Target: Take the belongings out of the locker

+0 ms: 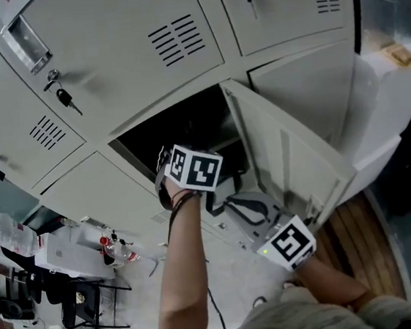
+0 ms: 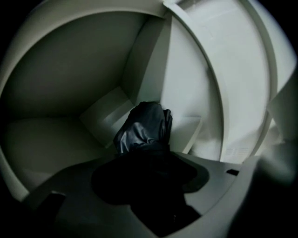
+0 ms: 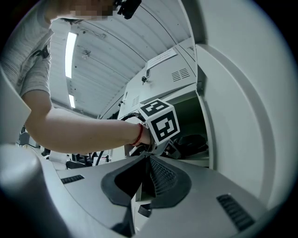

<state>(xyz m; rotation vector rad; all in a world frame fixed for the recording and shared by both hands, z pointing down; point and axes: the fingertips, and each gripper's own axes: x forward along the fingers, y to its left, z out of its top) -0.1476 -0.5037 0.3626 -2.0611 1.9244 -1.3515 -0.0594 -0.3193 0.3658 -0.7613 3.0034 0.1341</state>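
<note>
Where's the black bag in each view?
Head view: not discernible in the dark locker opening.
Left gripper view: black bag at centre, before the back corner.
Right gripper view: inside the opening, right of the marker cube.
Shared landmark: the open locker door.

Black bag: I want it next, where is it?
Left gripper view, centre: the bag sits inside the locker, near its back corner, left of the open door.

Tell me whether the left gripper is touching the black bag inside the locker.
Touching. The left gripper view shows the black bag bulging straight out from between the jaws of the left gripper, with no gap.
</note>
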